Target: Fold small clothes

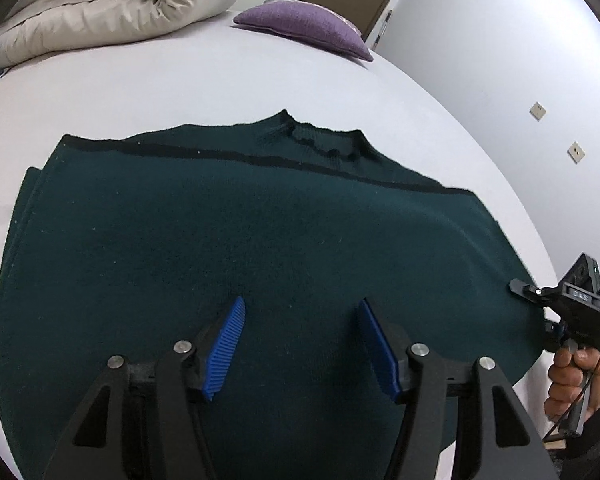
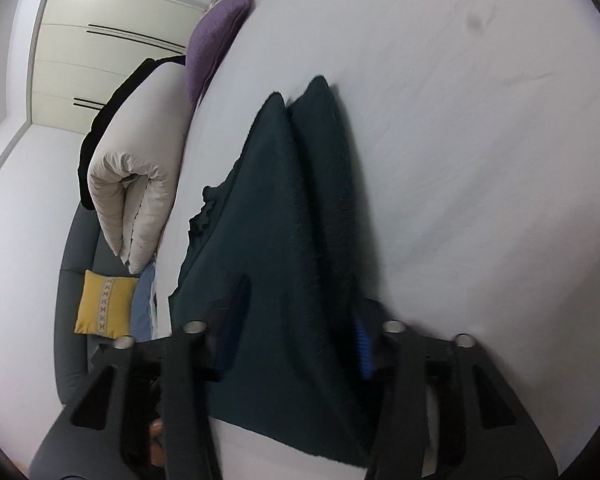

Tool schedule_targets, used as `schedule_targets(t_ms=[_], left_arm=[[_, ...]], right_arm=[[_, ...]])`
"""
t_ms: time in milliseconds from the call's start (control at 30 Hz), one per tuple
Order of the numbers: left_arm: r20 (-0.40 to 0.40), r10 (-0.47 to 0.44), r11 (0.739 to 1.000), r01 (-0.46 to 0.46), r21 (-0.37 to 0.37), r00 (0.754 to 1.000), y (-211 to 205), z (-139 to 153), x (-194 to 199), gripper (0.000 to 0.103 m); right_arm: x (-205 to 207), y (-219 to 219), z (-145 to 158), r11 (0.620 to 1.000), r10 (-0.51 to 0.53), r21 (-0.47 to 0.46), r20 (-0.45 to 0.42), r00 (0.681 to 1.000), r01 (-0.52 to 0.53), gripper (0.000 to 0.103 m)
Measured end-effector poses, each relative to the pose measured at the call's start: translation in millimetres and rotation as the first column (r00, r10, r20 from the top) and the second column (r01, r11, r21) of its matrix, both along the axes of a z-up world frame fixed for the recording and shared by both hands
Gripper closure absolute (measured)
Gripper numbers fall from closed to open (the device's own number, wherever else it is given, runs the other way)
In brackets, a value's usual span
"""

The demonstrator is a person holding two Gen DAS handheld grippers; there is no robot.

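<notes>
The dark green knitted sweater (image 1: 240,240) is spread on the white bed (image 1: 180,88). The left gripper (image 1: 302,344) is held released above it. The right gripper (image 2: 296,336) straddles the sweater's edge; its grasp cannot be told.

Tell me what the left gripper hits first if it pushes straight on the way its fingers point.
The left gripper is open above the dark green sweater; straight on it would likely meet the sweater's knit first, well before the purple pillow. Height above the cloth is unclear.

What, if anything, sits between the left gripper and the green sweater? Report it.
Nothing visible. The left gripper hangs with its jaws open directly over the green sweater, only bare knit showing between them. The purple pillow and rolled duvet lie far back on the bed, well clear.
</notes>
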State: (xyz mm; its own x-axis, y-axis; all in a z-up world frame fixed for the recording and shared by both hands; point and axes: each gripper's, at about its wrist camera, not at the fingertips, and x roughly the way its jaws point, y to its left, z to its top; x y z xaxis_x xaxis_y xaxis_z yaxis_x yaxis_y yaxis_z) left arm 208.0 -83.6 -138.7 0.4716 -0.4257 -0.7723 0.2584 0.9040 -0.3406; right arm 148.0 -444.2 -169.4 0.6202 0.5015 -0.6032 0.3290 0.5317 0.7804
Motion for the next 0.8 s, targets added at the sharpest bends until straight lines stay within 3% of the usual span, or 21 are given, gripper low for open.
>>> schedule_targets(t_ms=[67, 233, 367, 467, 567, 633, 667, 733, 800], left_arm=[[0.006, -0.008, 1.0, 0.008, 0.017, 1.0, -0.6, -1.6, -1.0, 0.041], [-0.006, 0.004, 1.0, -0.004, -0.012, 1.0, 4.0, -5.2, 0.7, 0.041], [-0.015, -0.01, 0.999, 0.009, -0.045, 1.0, 11.1, -4.0, 1.1, 0.041], [-0.057, -0.004, 0.989, -0.005, -0.149, 0.998, 28.0, 0.1, 5.3, 0.044], [-0.091, 0.039, 0.957, -0.064, -0.282, 0.995, 61.7, 10.5, 4.7, 0.045], [-0.1, 0.096, 0.92, -0.126, -0.371, 0.99, 96.1, 15.0, 4.3, 0.041], [-0.119, 0.119, 0.895, -0.159, -0.417, 0.986, 111.5, 13.2, 4.8, 0.035], [-0.18, 0.164, 0.832, -0.234, -0.502, 0.97, 146.2, 3.9, 6.5, 0.031], [-0.207, 0.158, 0.796, -0.249, -0.552, 0.965, 163.4, -0.9, 6.7, 0.03]], right_arm=[[8.8, 5.1, -8.7, 1.0, -0.003, -0.014, -0.021, 1.0, 0.002, 0.084], [17.2, 19.1, -9.0, 0.997, -0.025, -0.074, -0.03, 0.999, 0.023, 0.087], [20.0, 36.6, 13.1, 0.976, -0.032, -0.217, -0.066, 0.997, 0.017, 0.088], [29.6, 67.9, 41.5, 0.924, -0.015, -0.382, -0.085, 0.996, -0.018, 0.088], [49.0, 122.0, 75.0, 0.843, 0.047, -0.531, -0.091, 0.995, -0.088, 0.088], [63.5, 174.4, 98.1, 0.777, 0.119, -0.612, -0.085, 0.989, -0.146, 0.088], [69.4, 214.6, 110.0, 0.723, 0.206, -0.66, -0.078, 0.976, -0.205, 0.088], [77.4, 295.0, 119.4, 0.607, 0.396, -0.722, -0.088, 0.914, -0.332, 0.089], [90.0, 358.5, 103.4, 0.488, 0.506, -0.757, -0.161, 0.847, -0.435, 0.089]])
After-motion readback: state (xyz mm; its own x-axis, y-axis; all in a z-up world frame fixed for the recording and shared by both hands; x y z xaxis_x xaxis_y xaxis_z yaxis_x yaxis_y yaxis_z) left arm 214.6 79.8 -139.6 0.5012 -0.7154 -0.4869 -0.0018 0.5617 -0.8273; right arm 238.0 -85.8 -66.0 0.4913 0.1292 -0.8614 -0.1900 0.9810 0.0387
